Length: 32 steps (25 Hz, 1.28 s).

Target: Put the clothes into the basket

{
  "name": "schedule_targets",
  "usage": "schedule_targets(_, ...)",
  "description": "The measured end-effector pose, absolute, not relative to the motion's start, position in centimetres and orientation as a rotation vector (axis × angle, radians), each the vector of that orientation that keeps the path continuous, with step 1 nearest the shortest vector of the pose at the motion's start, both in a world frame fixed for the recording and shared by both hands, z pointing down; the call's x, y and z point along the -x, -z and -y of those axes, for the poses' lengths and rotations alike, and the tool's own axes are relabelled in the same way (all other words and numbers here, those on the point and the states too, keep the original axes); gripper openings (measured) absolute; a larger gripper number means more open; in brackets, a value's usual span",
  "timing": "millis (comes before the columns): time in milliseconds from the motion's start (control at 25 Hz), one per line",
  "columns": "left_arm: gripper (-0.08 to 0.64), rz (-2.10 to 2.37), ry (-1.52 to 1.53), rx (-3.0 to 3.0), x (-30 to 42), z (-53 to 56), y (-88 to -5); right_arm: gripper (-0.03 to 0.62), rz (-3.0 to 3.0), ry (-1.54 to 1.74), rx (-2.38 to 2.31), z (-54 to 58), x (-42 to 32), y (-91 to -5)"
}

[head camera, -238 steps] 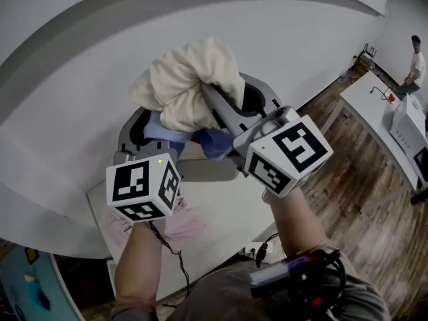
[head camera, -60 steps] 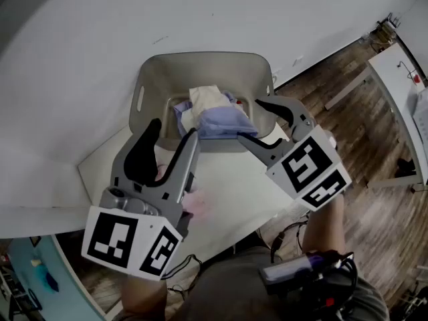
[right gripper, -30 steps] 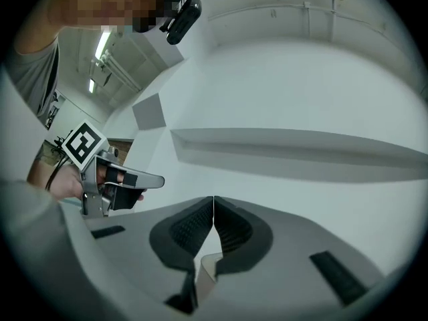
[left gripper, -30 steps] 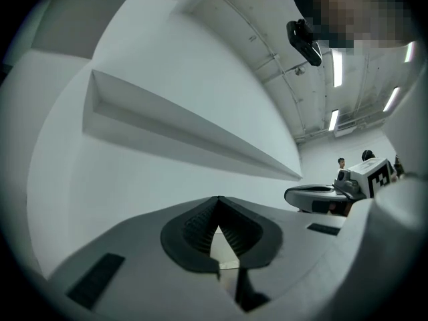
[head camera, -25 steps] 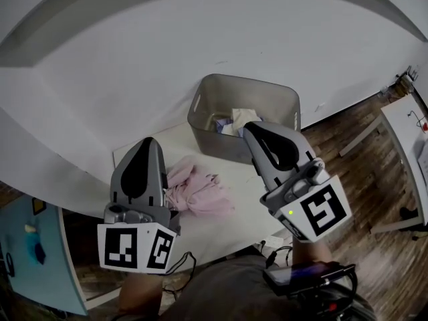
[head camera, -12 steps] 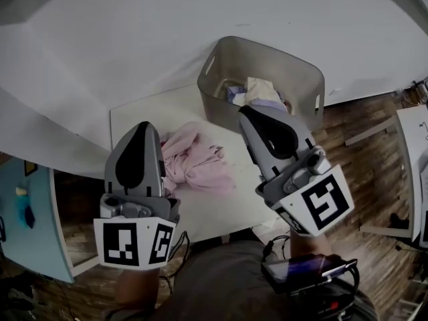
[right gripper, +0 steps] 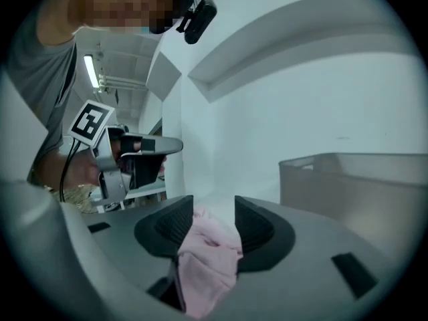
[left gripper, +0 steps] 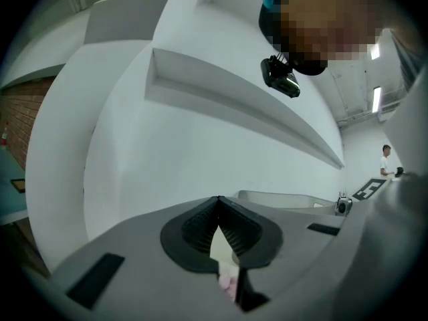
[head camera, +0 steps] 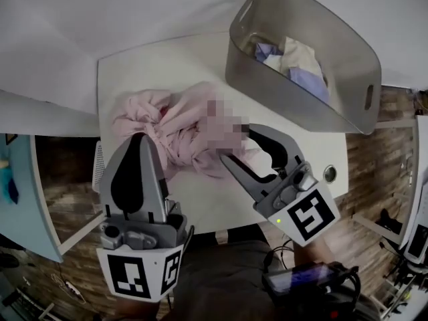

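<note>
White table (head camera: 154, 65) — pink garment (head camera: 180, 129) crumpled mid-top, grey basket (head camera: 284, 82) at corner

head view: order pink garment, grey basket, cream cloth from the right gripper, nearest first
1. pink garment: between the right gripper's jaws, which have just been opening
2. grey basket: beyond, upper right
3. cream cloth: inside the basket

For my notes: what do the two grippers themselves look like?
The left gripper and right gripper are grey plastic, with tapered jaws lined by black ribbed pads. Each carries a white cube with black square markers; a small green light shows beside the right one's.
</note>
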<state>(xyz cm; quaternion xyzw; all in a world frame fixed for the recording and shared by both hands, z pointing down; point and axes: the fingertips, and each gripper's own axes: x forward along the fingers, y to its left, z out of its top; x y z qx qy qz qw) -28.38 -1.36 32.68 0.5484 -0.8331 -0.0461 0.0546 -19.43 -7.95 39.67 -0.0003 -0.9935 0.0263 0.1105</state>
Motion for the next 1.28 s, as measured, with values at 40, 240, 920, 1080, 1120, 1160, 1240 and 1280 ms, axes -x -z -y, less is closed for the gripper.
schedule_targets(40,0.009,2.539,0.129,-1.652,28.7,1.0,-33.7,0.219,2.885,-0.084,0.031,7.4,19.5,-41.5)
schedule_targets(240,0.009,2.532,0.128,-1.591,30.8,-0.1,-38.9,0.443,2.703,0.034,0.181,5.3,20.5,-50.1)
schedule_targets(920,0.009,2.535,0.180,-1.558,31.7,-1.4,-38.2,0.251,2.443,0.174,0.408,1.5,20.2,-58.2)
schedule_targets(1080,0.009,2.536,0.200,-1.549,32.1,-1.7,-38.2,0.206,2.464,0.168,0.398,1.8,20.3,-56.4)
schedule_targets(1120,0.009,2.536,0.206,-1.546,32.2,-1.8,-38.2,0.198,2.477,0.173,0.394,1.6,20.5,-55.7)
schedule_targets(1160,0.009,2.537,0.210,-1.544,32.3,-1.9,-38.1,0.189,2.497,0.184,0.387,1.5,20.9,-54.8)
schedule_targets(1240,0.009,2.537,0.218,-1.541,32.4,-2.0,-38.0,0.175,2.546,0.204,0.366,1.5,21.3,-52.9)
schedule_targets(1280,0.009,2.537,0.218,-1.540,32.4,-2.1,-37.9,0.165,2.569,0.214,0.355,1.6,21.4,-51.9)
